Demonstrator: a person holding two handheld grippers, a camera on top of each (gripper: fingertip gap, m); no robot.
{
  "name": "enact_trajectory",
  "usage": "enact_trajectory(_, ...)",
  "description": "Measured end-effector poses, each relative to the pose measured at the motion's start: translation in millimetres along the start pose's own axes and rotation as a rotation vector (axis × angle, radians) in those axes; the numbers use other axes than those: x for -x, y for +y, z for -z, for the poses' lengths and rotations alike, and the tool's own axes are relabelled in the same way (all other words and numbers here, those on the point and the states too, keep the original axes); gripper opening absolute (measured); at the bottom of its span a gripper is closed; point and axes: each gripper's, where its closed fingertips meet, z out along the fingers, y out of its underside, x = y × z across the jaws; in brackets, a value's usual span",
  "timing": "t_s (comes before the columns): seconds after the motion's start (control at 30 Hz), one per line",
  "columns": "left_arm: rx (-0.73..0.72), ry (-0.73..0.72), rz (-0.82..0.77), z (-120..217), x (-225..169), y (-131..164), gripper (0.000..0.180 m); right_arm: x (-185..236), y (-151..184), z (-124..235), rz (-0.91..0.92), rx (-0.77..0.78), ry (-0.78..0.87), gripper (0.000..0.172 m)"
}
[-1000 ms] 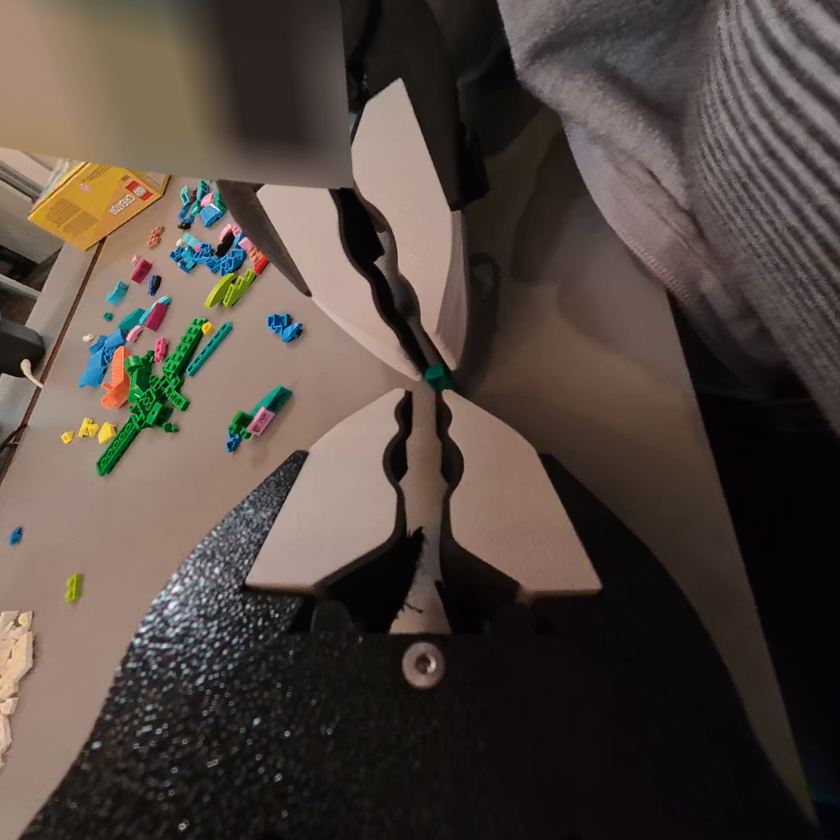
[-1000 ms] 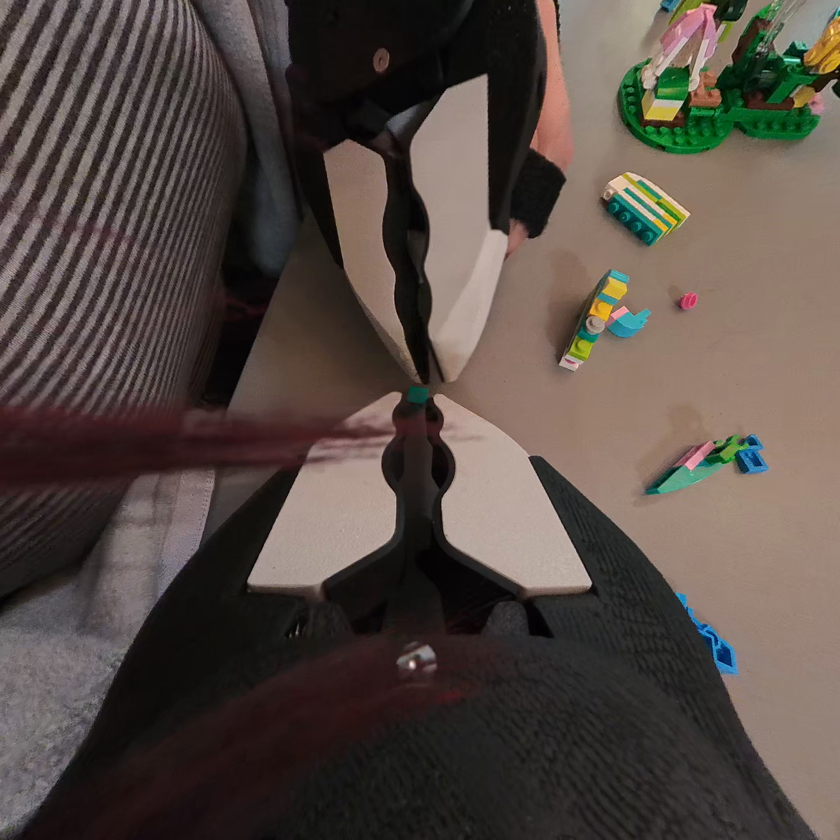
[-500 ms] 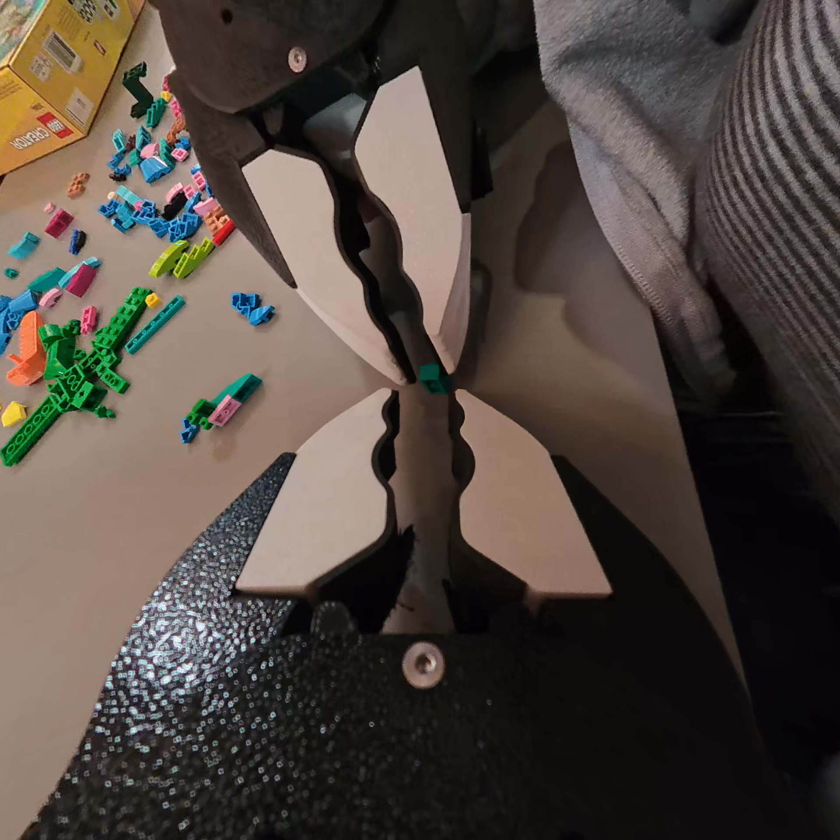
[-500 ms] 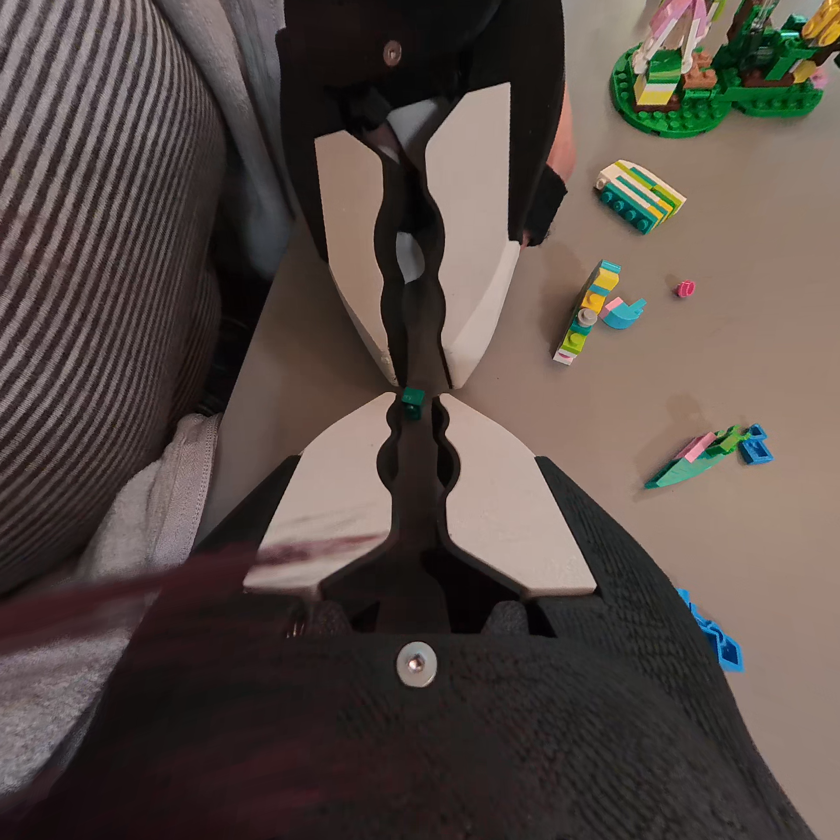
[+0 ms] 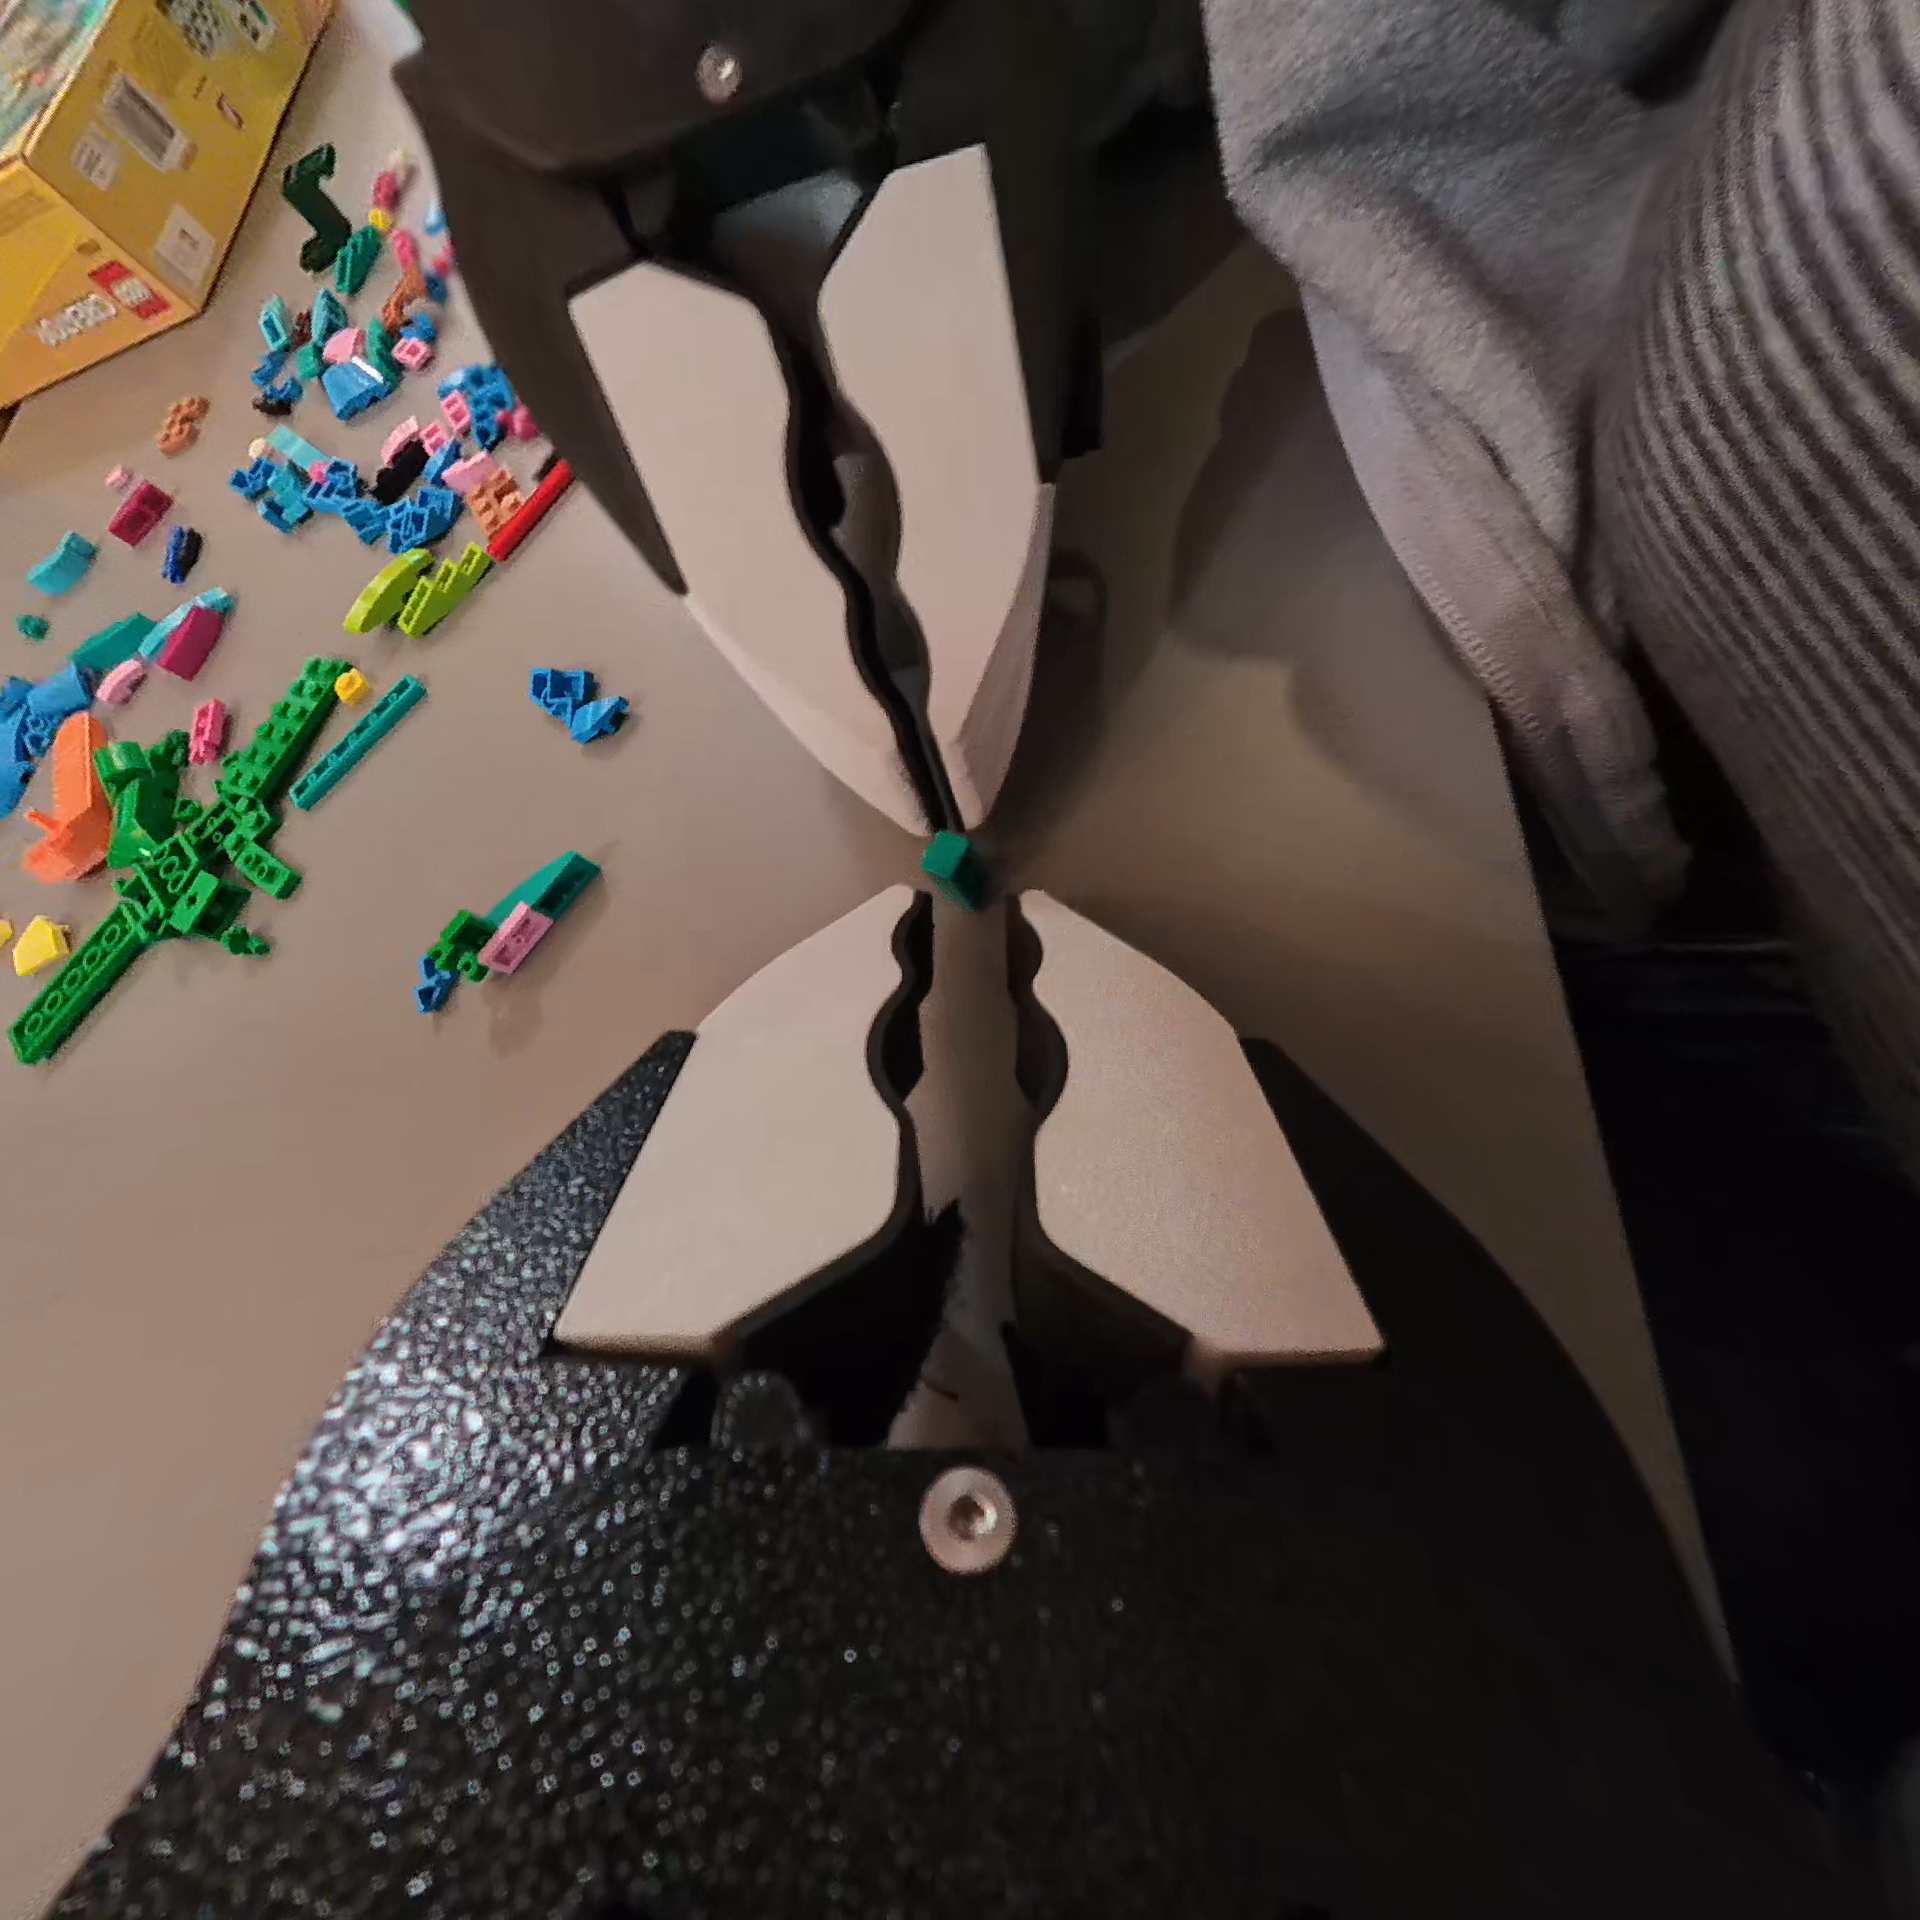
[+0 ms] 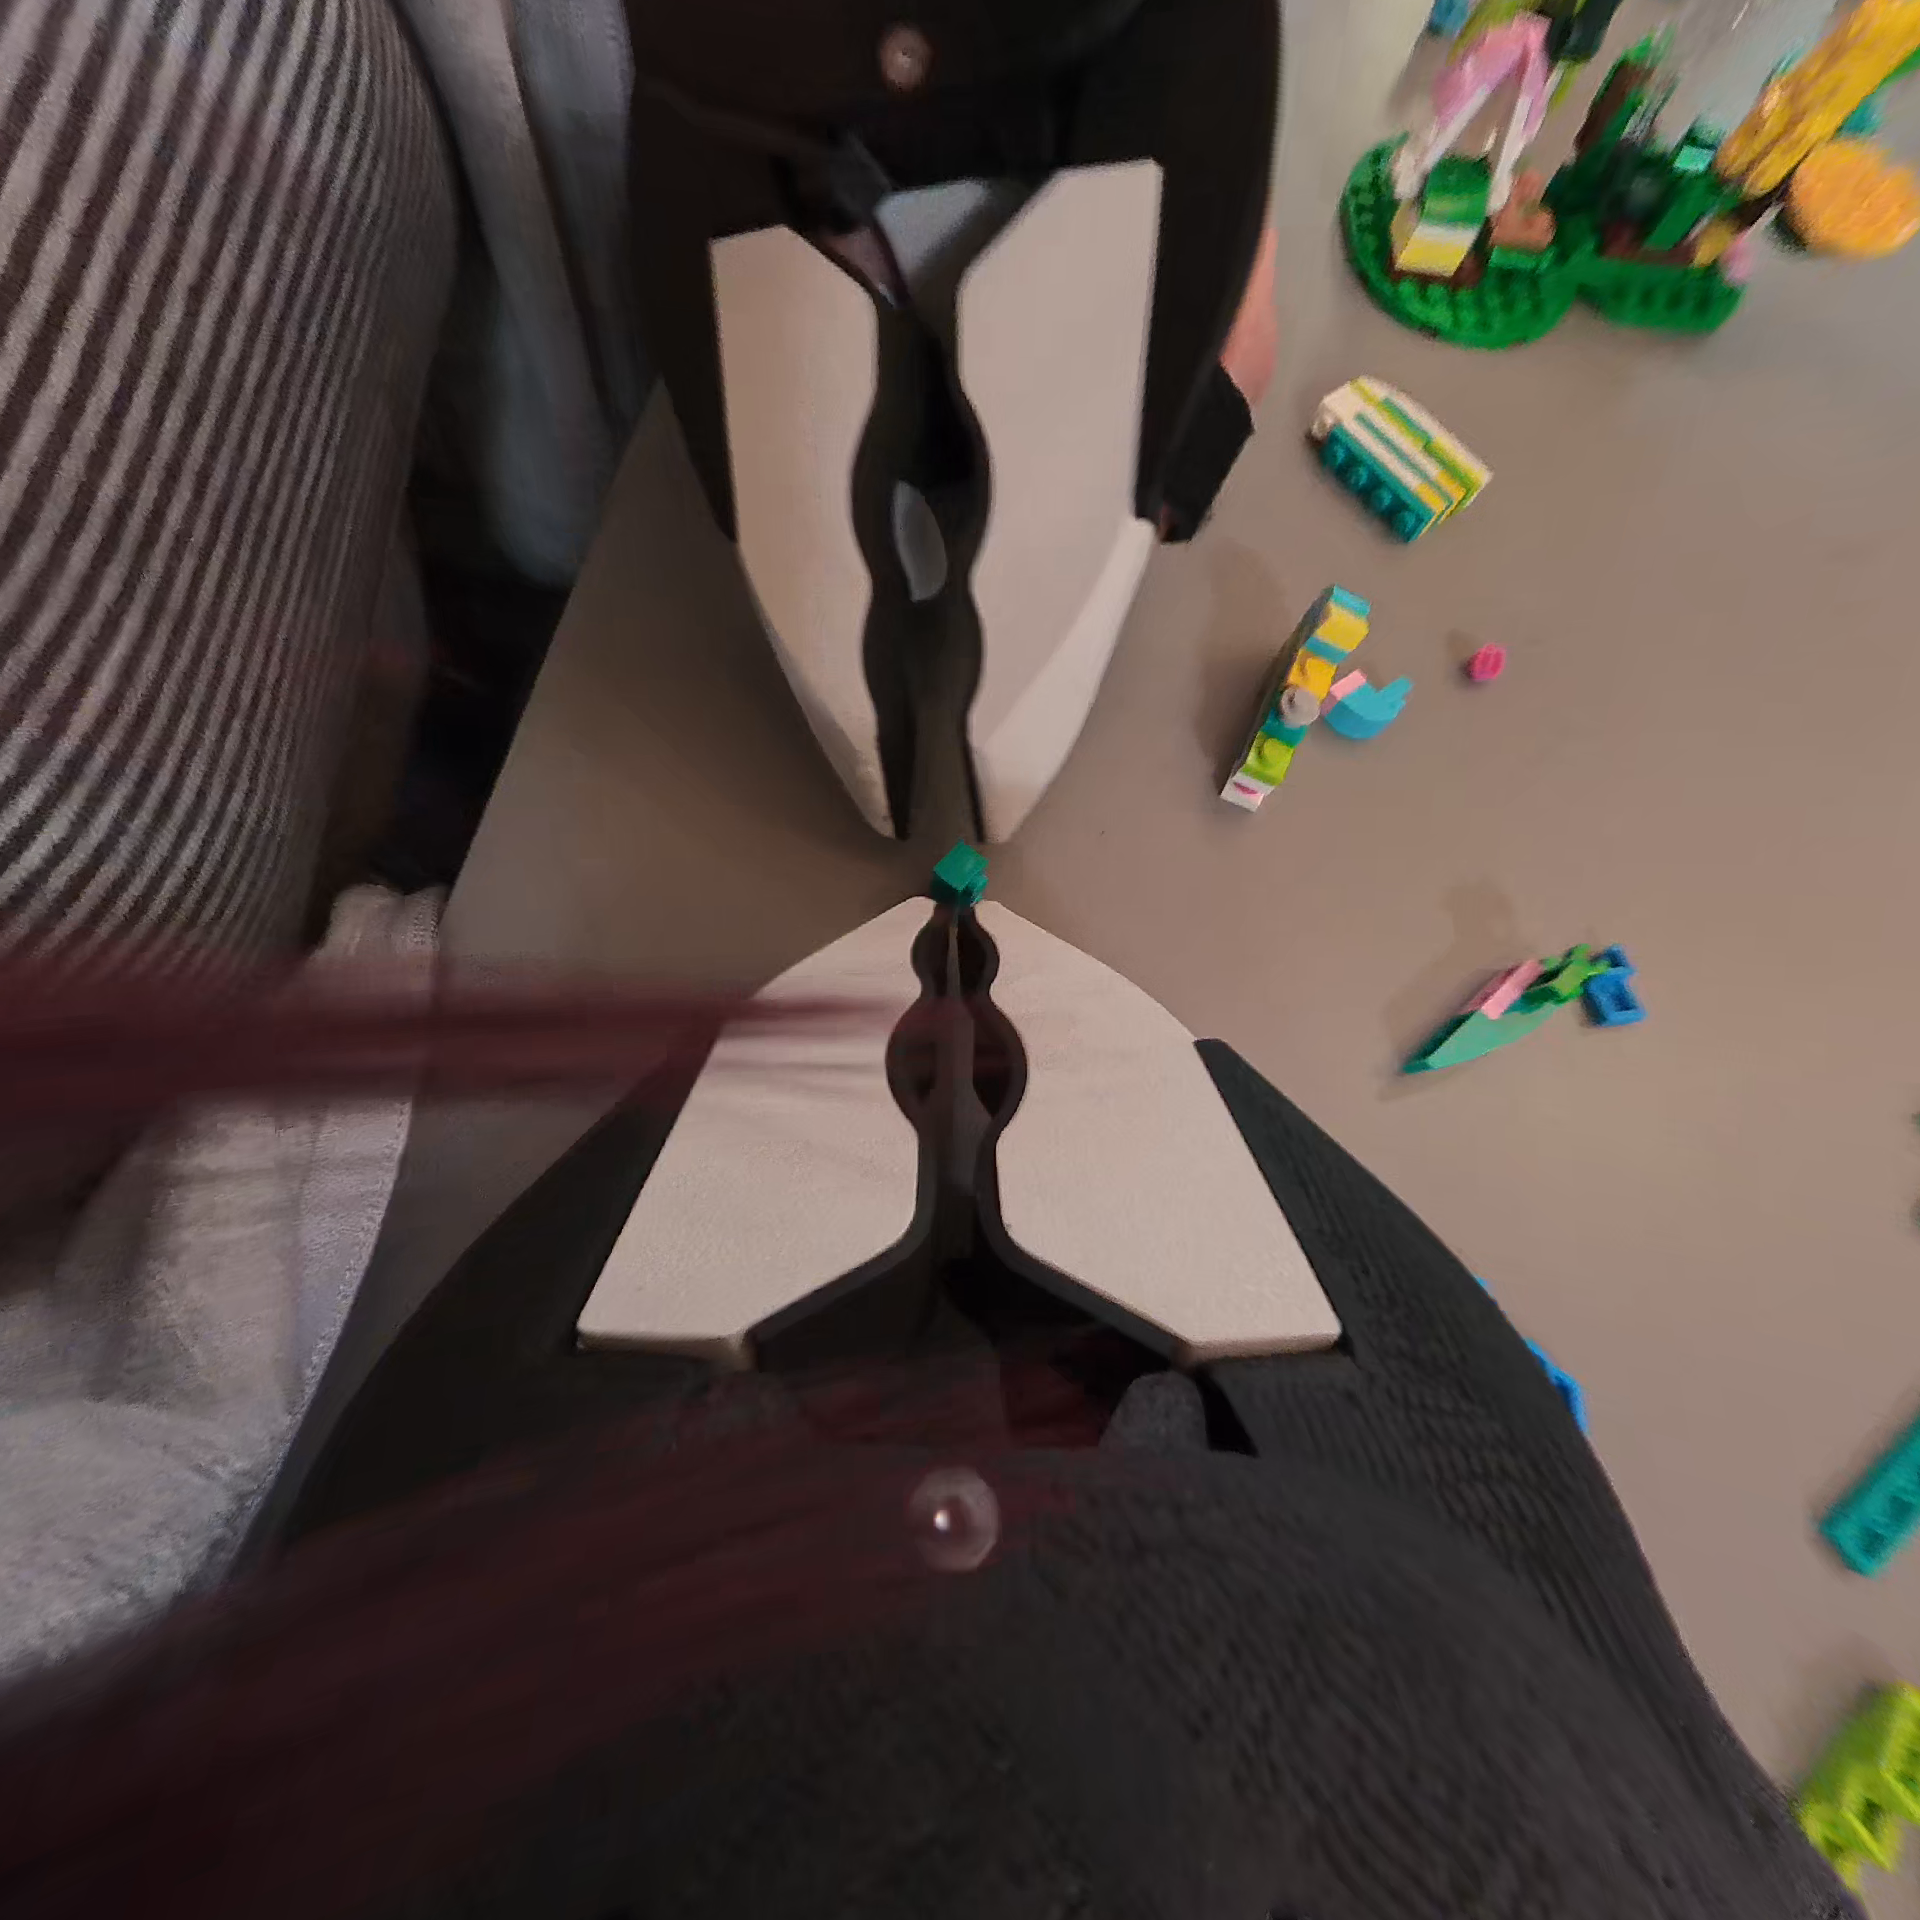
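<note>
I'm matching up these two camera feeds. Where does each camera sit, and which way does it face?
Left wrist view: on the left gripper, facing along its parted fingers at the small green brick, scattered bricks and yellow box; striped sleeve right.
Right wrist view: on the right gripper, fingers pinching that brick; brick models beyond.
Shared: brick, opposing grippers, table.

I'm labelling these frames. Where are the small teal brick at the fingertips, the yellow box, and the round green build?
small teal brick [image 5: 956,868], left wrist view, top face.
yellow box [image 5: 125,187], left wrist view, side panel.
round green build [image 6: 1455,291], right wrist view, base rim.
</note>
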Motion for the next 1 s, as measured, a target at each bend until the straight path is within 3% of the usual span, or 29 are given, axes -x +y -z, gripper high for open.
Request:
enact_trajectory(0.1, 0.023, 0.023, 0.037, -2, 1, 3, 0.004, -2, -1, 1, 0.012, -0.003, 0.029, 0.003)
enact_trajectory(0.57, 0.027, 0.059, 0.059, -3, -2, 3, 0.004, 9, -1, -3, 0.017, -0.009, -0.087, 0.000)
enact_trajectory(0.77, 0.023, 0.071, 0.098, -2, -1, 3, 0.011, -2, -4, 0, -0.084, -0.038, -0.067, 0.010)
enact_trajectory(1.0, 0.030, 0.111, 0.122, -3, -7, 1, 0.017, 3, -1, -4, -0.059, -0.004, -0.096, 0.016)
